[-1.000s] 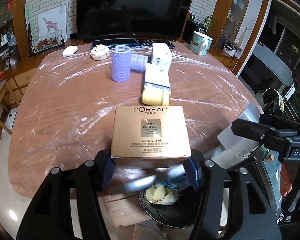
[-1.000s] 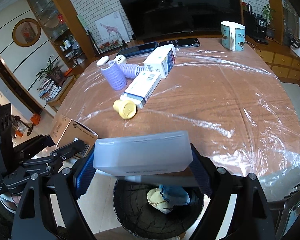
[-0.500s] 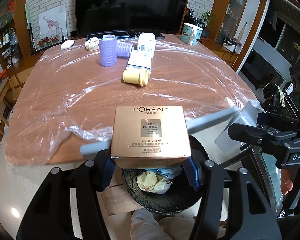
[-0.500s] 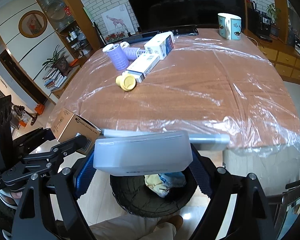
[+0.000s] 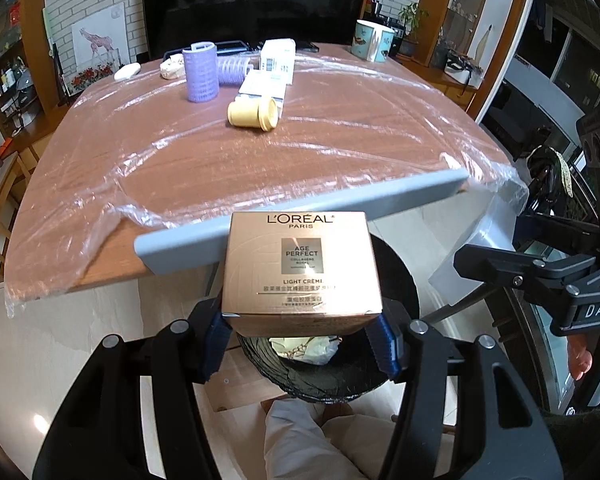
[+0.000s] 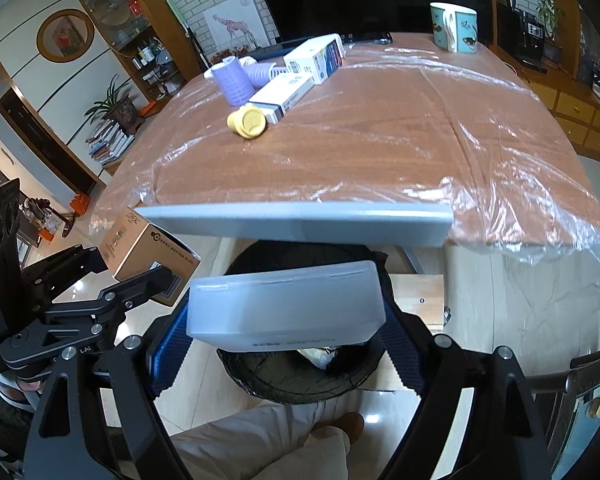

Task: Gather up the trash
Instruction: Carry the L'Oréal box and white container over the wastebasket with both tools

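Observation:
My left gripper (image 5: 300,336) is shut on a gold L'Oréal cream box (image 5: 300,268) and holds it above the black trash bin (image 5: 396,276), which has crumpled trash (image 5: 304,348) inside. My right gripper (image 6: 286,354) is shut on a translucent white plastic case (image 6: 286,312), also above the bin (image 6: 296,380). The gold box (image 6: 148,244) and left gripper show at the left of the right wrist view. On the table stand purple hair rollers (image 5: 201,72), a yellow cap (image 5: 253,114) and white cartons (image 5: 266,86).
The plastic-covered wooden table (image 5: 340,144) lies ahead, with a grey chair back (image 5: 380,196) at its near edge. A teal mug (image 5: 370,40) stands far right and a TV behind. The person's legs (image 6: 260,440) are below the bin.
Both grippers pulled back and up from the table edge with their items; they are over the bin now and the grey chair back has come into view.

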`<move>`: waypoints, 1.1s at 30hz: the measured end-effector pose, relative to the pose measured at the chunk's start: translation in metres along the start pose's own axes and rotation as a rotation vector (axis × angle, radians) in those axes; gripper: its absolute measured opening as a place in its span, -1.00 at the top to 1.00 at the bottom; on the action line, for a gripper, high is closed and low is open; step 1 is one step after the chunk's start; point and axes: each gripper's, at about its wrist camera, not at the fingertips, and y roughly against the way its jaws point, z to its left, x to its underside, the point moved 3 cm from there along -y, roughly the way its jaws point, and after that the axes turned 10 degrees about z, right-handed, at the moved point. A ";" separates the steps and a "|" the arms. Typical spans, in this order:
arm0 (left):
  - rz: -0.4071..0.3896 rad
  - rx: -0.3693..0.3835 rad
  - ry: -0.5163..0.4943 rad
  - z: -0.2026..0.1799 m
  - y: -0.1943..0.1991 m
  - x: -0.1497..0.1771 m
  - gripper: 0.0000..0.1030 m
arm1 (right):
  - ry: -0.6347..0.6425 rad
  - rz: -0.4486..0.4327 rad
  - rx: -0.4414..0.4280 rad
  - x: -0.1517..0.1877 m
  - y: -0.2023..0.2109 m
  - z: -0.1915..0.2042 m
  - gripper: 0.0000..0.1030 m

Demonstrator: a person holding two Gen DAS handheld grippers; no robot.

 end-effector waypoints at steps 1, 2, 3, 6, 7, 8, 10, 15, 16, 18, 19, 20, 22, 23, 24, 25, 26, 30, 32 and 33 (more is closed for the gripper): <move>0.006 -0.001 -0.002 -0.001 -0.002 0.002 -0.15 | -0.003 0.005 0.001 0.002 -0.002 -0.001 -0.62; 0.012 -0.003 -0.005 -0.002 -0.004 0.003 -0.15 | -0.005 0.008 0.001 0.003 -0.003 -0.002 -0.62; 0.016 -0.005 -0.006 -0.002 -0.005 0.004 -0.15 | -0.008 0.012 0.001 0.004 -0.005 -0.003 -0.62; 0.031 -0.007 -0.010 -0.004 -0.011 0.007 -0.15 | -0.012 0.023 0.006 0.007 -0.010 -0.005 -0.62; 0.037 -0.007 -0.012 -0.004 -0.013 0.007 -0.15 | -0.012 0.026 0.007 0.008 -0.012 -0.006 -0.62; 0.040 -0.008 -0.014 -0.005 -0.015 0.008 -0.15 | -0.012 0.029 0.008 0.008 -0.014 -0.006 -0.62; 0.049 -0.010 -0.019 -0.006 -0.018 0.010 -0.15 | -0.014 0.038 0.010 0.009 -0.019 -0.007 -0.62; 0.071 -0.012 -0.029 -0.008 -0.025 0.014 -0.15 | -0.014 0.060 0.017 0.011 -0.029 -0.008 -0.62; 0.075 -0.014 -0.031 -0.009 -0.027 0.015 -0.15 | -0.013 0.064 0.018 0.011 -0.031 -0.008 -0.62; 0.083 -0.014 -0.034 -0.009 -0.029 0.017 -0.15 | -0.011 0.073 0.022 0.012 -0.035 -0.009 -0.62; 0.087 -0.014 -0.036 -0.009 -0.030 0.018 -0.15 | -0.010 0.076 0.024 0.012 -0.036 -0.009 -0.62; 0.091 -0.016 -0.038 -0.010 -0.032 0.018 -0.15 | -0.008 0.081 0.026 0.013 -0.038 -0.009 -0.62; 0.100 -0.016 -0.041 -0.010 -0.035 0.020 -0.15 | -0.006 0.088 0.030 0.012 -0.042 -0.008 -0.62; 0.106 -0.016 -0.042 -0.010 -0.037 0.020 -0.15 | -0.005 0.093 0.033 0.013 -0.045 -0.008 -0.62; 0.111 -0.016 -0.043 -0.009 -0.039 0.021 -0.15 | -0.004 0.096 0.035 0.013 -0.046 -0.008 -0.62; 0.115 -0.015 -0.044 -0.009 -0.041 0.022 -0.15 | -0.004 0.099 0.038 0.014 -0.048 -0.008 -0.62; 0.120 -0.016 -0.046 -0.009 -0.043 0.023 -0.15 | -0.003 0.102 0.041 0.014 -0.050 -0.009 -0.62; 0.137 -0.020 -0.051 -0.008 -0.051 0.025 -0.15 | 0.000 0.111 0.055 0.012 -0.056 -0.009 -0.62; 0.145 -0.022 -0.055 -0.008 -0.055 0.026 -0.15 | -0.002 0.115 0.061 0.011 -0.059 -0.010 -0.62; 0.149 -0.023 -0.057 -0.008 -0.056 0.026 -0.15 | -0.003 0.117 0.065 0.010 -0.061 -0.011 -0.62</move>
